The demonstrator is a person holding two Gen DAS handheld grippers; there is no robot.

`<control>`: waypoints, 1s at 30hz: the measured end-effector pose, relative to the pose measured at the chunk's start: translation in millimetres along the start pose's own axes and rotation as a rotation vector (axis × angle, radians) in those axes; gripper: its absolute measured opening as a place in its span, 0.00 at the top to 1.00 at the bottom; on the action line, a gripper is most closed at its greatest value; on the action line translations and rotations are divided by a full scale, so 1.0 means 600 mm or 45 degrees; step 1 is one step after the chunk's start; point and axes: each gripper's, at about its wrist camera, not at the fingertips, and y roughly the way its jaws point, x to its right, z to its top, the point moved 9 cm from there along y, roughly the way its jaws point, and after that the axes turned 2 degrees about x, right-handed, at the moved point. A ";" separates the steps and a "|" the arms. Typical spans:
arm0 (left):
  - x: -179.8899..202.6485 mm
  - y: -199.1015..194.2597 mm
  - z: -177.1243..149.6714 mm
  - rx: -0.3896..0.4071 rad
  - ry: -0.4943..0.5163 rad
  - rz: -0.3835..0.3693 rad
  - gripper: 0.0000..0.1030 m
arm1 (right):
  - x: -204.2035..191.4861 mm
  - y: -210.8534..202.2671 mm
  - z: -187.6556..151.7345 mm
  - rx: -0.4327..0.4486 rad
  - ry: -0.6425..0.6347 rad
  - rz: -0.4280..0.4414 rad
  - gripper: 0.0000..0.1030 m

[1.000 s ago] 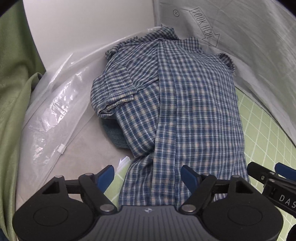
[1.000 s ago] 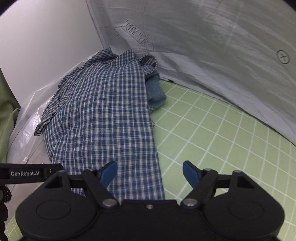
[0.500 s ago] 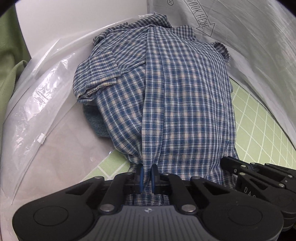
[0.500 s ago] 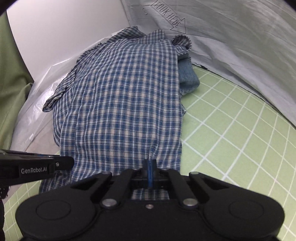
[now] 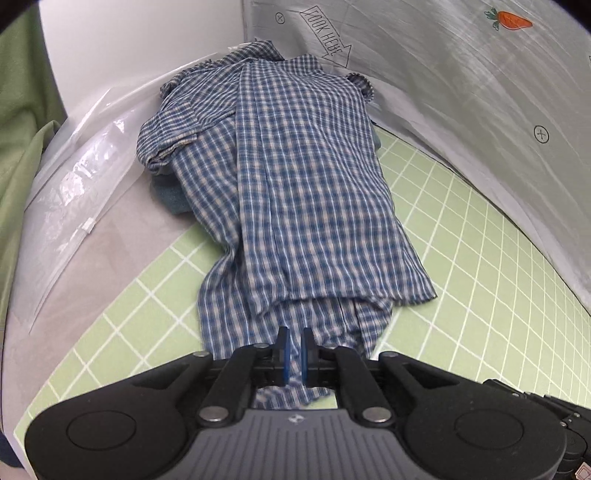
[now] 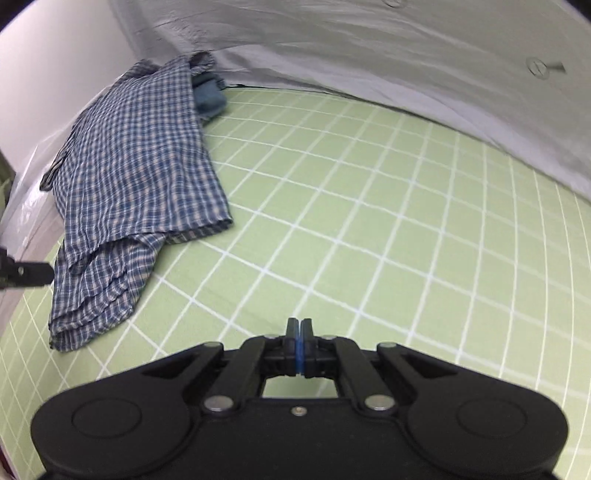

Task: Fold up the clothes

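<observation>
The blue plaid shirt (image 5: 306, 192) lies lengthwise on the green grid mat (image 5: 480, 258), its far end bunched against the corner where the white wall meets the grey sheet (image 5: 461, 81), its near end reaching toward the left wrist camera. An upper layer of the shirt ends in a hem partway down, and a narrower, rumpled lower layer runs out from under it to the near edge. The left gripper (image 5: 294, 350) is clamped on that lower layer, blue pads pressed nearly together with plaid cloth between them. In the right wrist view the shirt (image 6: 136, 177) sits at the far left of the mat (image 6: 369, 240), and the right gripper (image 6: 299, 338) hangs over bare mat well to the right of the cloth, its pads closed flat against each other with nothing between them. A folded blue-grey garment (image 6: 210, 98) pokes out from under the shirt's far end, touching it. Clear plastic film (image 5: 74, 192) lies along the left side of the shirt, beside a green cloth (image 5: 22, 147) at the far left edge. The grey sheet carries an arrow marked "LOOK HERE" (image 5: 327, 35) and a small carrot picture (image 5: 511, 20).
</observation>
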 end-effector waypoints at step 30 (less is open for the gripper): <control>-0.085 0.168 0.177 -0.047 -0.200 -0.028 0.70 | -0.242 0.236 0.274 0.000 -0.066 0.384 0.30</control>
